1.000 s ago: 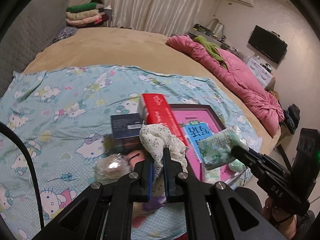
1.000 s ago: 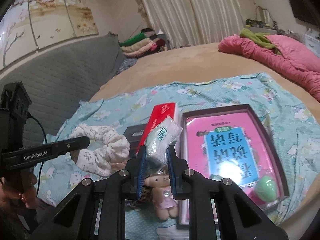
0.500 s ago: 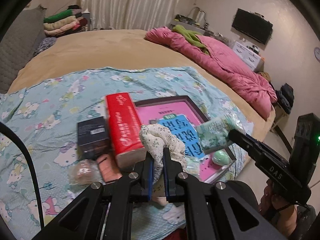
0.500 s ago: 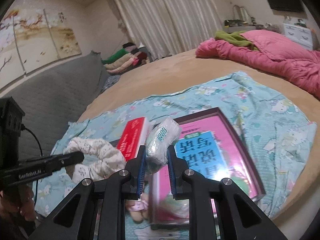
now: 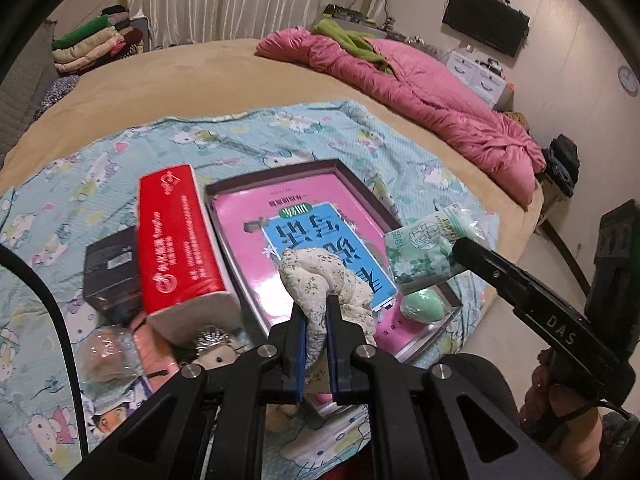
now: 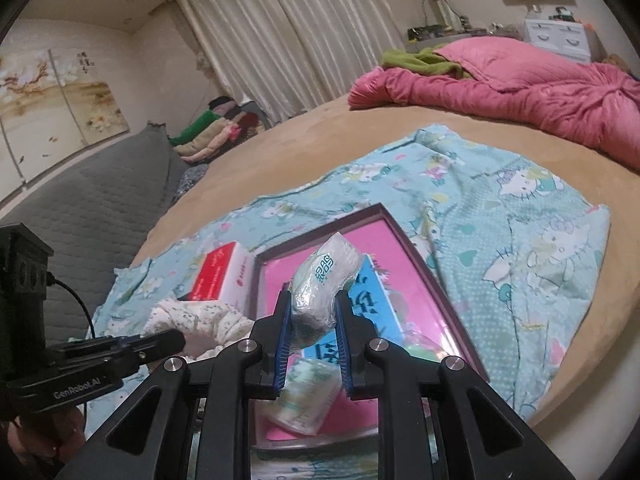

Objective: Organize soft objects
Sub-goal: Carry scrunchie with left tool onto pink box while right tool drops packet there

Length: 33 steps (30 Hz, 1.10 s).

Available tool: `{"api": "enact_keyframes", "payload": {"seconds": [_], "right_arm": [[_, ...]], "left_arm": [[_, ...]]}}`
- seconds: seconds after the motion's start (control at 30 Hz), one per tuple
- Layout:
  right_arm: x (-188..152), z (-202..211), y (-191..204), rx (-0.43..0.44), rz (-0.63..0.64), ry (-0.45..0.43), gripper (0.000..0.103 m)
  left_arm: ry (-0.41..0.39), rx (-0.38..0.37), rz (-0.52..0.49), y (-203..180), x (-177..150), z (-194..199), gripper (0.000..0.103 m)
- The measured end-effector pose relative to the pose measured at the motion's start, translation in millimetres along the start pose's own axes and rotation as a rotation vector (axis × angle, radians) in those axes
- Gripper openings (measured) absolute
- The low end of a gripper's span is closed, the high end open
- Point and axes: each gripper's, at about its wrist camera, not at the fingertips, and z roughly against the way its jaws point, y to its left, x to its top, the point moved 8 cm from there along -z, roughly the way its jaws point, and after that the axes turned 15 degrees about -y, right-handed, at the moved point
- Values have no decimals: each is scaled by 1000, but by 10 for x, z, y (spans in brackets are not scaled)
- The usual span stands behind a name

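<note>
My left gripper (image 5: 317, 312) is shut on a white floral scrunchie (image 5: 320, 280), held above the near edge of a pink tray (image 5: 256, 216) with a purple rim. The scrunchie also shows in the right wrist view (image 6: 200, 316). My right gripper (image 6: 312, 304) is shut on a green-printed tissue pack (image 6: 320, 284), held above the same tray (image 6: 416, 252); the pack also shows in the left wrist view (image 5: 424, 248). A mint-green soft lump (image 5: 424, 306) lies in the tray's near corner. Another tissue pack (image 6: 308, 396) lies in the tray below my right gripper.
A red tissue box (image 5: 176, 240) and a dark box (image 5: 112, 272) lie left of the tray on a Hello Kitty sheet (image 5: 80, 184). A small doll (image 5: 216, 356) and a wrapped round item (image 5: 106, 356) lie near. A pink quilt (image 5: 432, 96) lies far right.
Both grippers have moved right over the tray with their loads still held. The right gripper has risen and tilted so the tray sits lower in its view.
</note>
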Motion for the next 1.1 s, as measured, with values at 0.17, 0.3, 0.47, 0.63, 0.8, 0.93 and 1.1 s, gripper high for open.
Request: {"api": "enact_keyframes", "payload": {"seconds": [0.17, 0.3, 0.47, 0.63, 0.8, 0.93, 1.1], "right_arm": [[-131, -84, -114, -23, 2, 51, 20], [-262, -164, -170, -39, 18, 104, 20], [-376, -240, -220, -56, 37, 149, 20], [-446, -278, -244, -81, 82, 180, 20], [-498, -295, -228, -112, 156, 200, 20], [-543, -327, -236, -132, 198, 213, 20], [-587, -374, -297, -152, 200, 230, 21]], "left_arm": [[37, 8, -10, -47, -121, -231, 9], [61, 21, -24, -44, -227, -381, 9], [97, 26, -28, -19, -371, -514, 9], [120, 33, -33, -7, -465, -602, 9], [126, 45, -42, 3, -508, -666, 9], [124, 50, -30, 20, -501, -707, 9], [132, 56, -25, 42, -513, -763, 9]]}}
